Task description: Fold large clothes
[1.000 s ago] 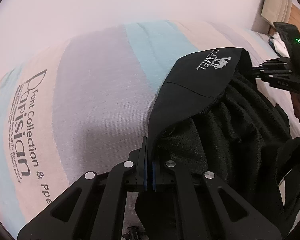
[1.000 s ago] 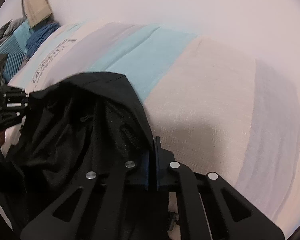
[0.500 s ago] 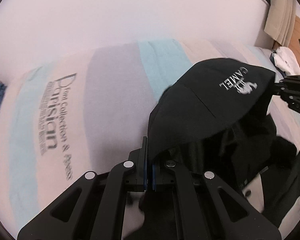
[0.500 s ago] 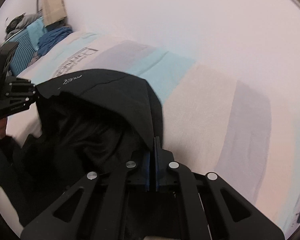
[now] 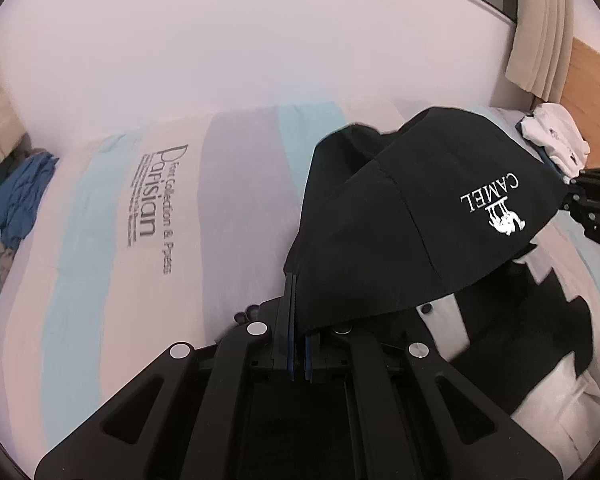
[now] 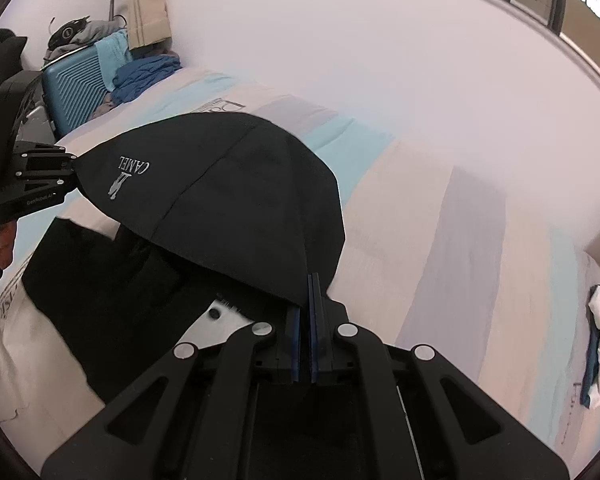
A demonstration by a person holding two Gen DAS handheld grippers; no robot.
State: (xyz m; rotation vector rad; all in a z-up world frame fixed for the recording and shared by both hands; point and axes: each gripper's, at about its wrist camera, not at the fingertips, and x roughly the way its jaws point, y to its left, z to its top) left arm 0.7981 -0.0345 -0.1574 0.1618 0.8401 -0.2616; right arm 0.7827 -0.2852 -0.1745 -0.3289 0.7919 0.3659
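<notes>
Where legible, garment (image 5: 420, 216) (black), "CAMEL", perhaps "Parisian"

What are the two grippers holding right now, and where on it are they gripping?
Both hold the black Camel garment by one edge: the left gripper and the right gripper pinch opposite ends, the fabric stretched between them.

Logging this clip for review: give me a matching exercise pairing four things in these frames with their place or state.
Things:
1. black CAMEL garment
2. white clothes
3. blue suitcase
4. blue clothing heap

Places or states:
A. stands upright off the bed's far corner
B. folded on the bed, on the right gripper's side
C. piled on the bed's far corner beside the wall
D. pinched and stretched between both grippers above the striped bedspread

Pairs: 1-D, 2-B, 3-A, 4-C
</notes>
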